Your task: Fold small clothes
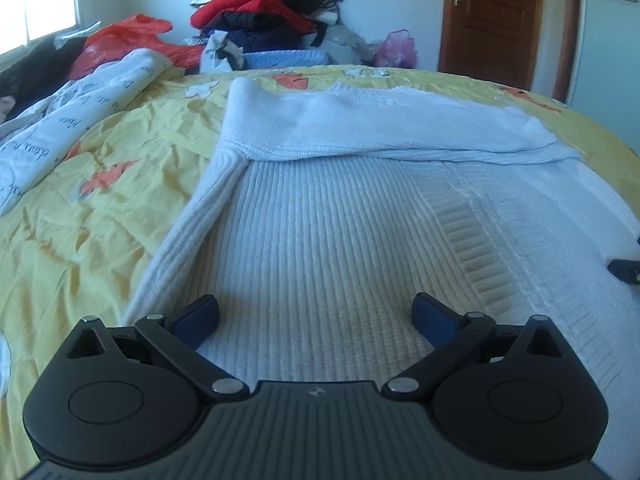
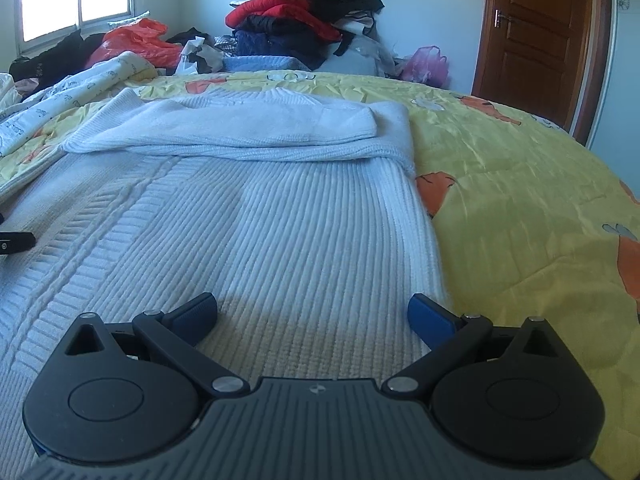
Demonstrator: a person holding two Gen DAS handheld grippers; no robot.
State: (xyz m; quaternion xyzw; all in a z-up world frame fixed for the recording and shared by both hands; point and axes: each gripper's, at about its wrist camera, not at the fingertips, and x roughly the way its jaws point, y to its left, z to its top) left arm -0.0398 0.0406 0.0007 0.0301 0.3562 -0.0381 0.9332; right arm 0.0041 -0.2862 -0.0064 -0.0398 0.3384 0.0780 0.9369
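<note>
A white ribbed knit sweater (image 1: 320, 220) lies flat on the yellow bedspread (image 1: 80, 208), its sleeves folded across the chest at the far end (image 1: 380, 128). My left gripper (image 1: 316, 316) is open and empty, low over the sweater's near left part. My right gripper (image 2: 312, 314) is open and empty over the sweater (image 2: 260, 220) near its right edge. The right gripper's tip shows at the left wrist view's right edge (image 1: 624, 270); the left one's tip shows at the right wrist view's left edge (image 2: 16, 242).
A pile of red, black and blue clothes (image 1: 272, 12) stands beyond the bed's far edge. A white printed cloth (image 1: 60, 120) and a red plastic bag (image 1: 124, 36) lie at the far left. A brown door (image 2: 536, 36) is at the right. The yellow bedspread (image 2: 540, 200) spreads right.
</note>
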